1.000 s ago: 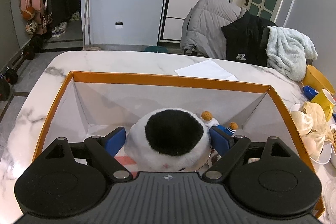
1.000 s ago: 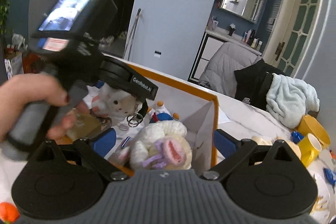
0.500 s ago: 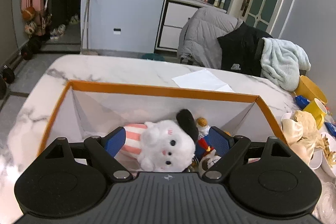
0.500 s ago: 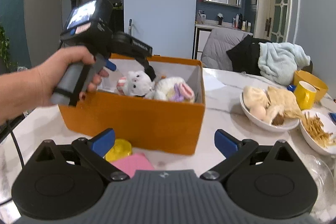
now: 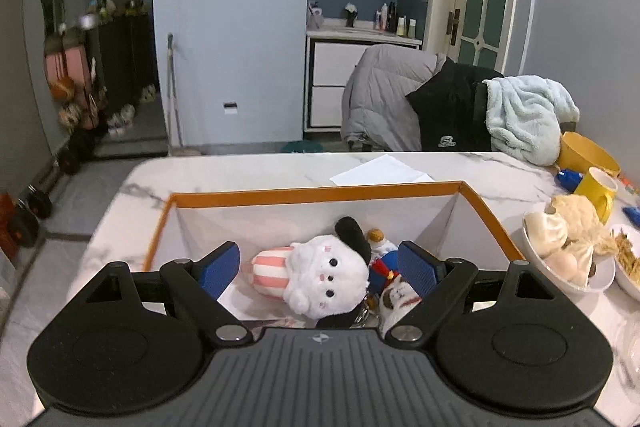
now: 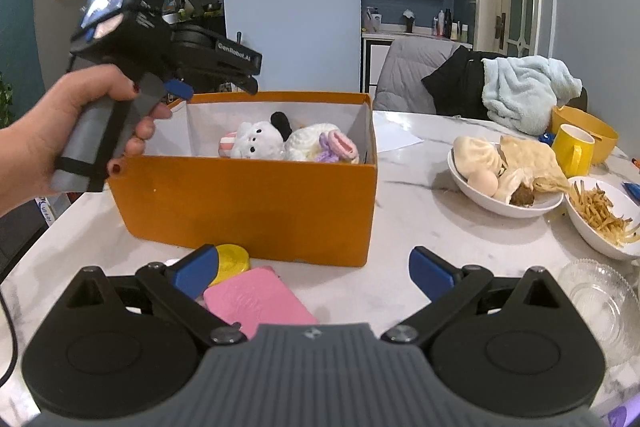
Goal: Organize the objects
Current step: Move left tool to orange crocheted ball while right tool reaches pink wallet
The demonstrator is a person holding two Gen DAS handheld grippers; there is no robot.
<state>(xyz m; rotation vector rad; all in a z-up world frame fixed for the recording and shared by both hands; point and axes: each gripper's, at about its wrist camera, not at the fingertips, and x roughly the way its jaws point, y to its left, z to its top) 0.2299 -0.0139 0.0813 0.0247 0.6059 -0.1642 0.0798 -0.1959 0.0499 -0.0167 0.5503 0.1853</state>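
The left gripper, fingers apart and empty, has lifted above the orange box; the white plush now lies inside. Right gripper hangs open, pulled back

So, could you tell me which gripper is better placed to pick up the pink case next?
Right. The right gripper is open just above the pink case; the left gripper hangs over the orange box.
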